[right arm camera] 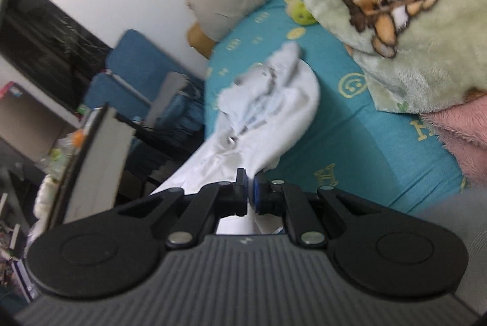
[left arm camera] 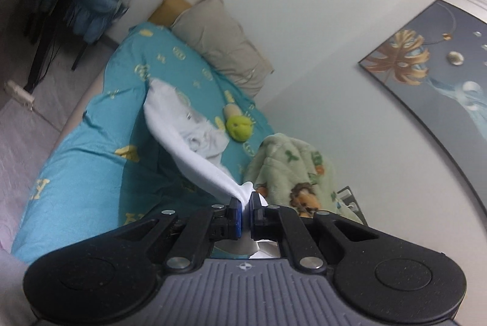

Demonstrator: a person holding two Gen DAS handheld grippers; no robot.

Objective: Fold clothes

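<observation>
A white garment hangs stretched above the teal bed sheet. My left gripper is shut on one bunched end of it, and the cloth runs away from the pads toward the far side of the bed. In the right wrist view the same white garment spreads out crumpled over the sheet. My right gripper is shut on another part of its edge, with white cloth squeezed between the blue pads.
A green cartoon blanket and a pink fleece lie on the bed. A grey pillow, a yellow-green plush toy, blue chairs and a desk edge stand around.
</observation>
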